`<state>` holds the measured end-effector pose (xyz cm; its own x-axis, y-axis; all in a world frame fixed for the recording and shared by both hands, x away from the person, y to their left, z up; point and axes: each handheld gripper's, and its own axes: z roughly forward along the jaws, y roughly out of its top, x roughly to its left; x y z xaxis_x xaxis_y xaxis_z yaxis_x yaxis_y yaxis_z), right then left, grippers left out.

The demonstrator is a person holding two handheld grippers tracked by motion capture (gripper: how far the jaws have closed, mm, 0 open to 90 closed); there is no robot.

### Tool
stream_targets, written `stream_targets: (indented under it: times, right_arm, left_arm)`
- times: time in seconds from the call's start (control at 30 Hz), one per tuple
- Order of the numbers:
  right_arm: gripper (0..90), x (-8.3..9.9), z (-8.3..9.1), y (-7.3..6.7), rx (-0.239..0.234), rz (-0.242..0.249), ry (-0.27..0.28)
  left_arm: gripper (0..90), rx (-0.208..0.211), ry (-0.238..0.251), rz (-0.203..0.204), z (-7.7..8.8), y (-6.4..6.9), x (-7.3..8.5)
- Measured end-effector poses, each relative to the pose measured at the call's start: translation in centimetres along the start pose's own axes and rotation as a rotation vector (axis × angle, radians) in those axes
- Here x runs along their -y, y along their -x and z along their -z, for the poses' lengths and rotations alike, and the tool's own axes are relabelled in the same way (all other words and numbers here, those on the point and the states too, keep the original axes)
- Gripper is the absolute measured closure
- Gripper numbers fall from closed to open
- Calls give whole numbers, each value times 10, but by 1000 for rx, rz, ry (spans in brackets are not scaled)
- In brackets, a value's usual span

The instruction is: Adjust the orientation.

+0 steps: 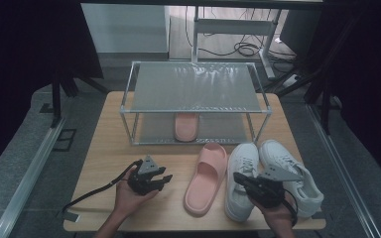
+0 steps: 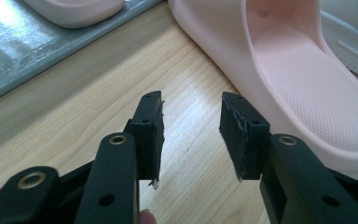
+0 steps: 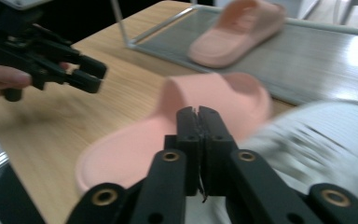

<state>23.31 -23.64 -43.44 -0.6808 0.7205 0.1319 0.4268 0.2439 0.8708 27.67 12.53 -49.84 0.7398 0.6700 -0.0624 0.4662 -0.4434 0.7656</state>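
Observation:
A pink slipper [image 1: 206, 178] [image 2: 303, 70] [image 3: 135, 144] lies on the wooden table [image 1: 109, 148], toe toward the rack. Its mate [image 1: 186, 125] [image 3: 237, 30] rests on the rack's lower shelf. To the right of the loose slipper lie two white sneakers [image 1: 240, 168] [image 1: 297, 173]. My left gripper [image 1: 164, 181] [image 2: 191, 100] [image 3: 97, 77] hovers just left of the loose slipper, its jaws open with bare wood between them. My right gripper [image 1: 238, 177] [image 3: 198, 112] sits over the left sneaker [image 3: 317, 140], pointing at the slipper, jaws shut together on nothing.
A two-level metal rack [image 1: 193, 87] with grey shelves stands at the table's far half. Cables trail from both grippers toward the table's front edge. Dark floor, rails and a desk frame surround the table.

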Motion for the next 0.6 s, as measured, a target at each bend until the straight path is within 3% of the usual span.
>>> stream_targets:
  times: [0.03, 0.2, 0.33, 0.43, 0.6]
  right_arm:
    - [898, 0, 0, 0, 0, 0, 0]
    - [900, -10, -26, -33, -63, 11, -27]
    - [900, -5, -38, -52, -85, 21, -49]
    - [900, -2, -43, -58, -57, 31, -68]
    - [899, -10, -54, -54, -1, 51, -110]
  left_arm:
    - [599, 2, 0, 2, 1, -1, 2]
    - [596, -6, -2, 14, 9, -8, 17]
    - [594, -20, 1, 7, 12, -11, 18]
    - [595, -5, 15, 14, 14, -11, 16]
    - [595, -8, 17, 20, 14, -12, 15]
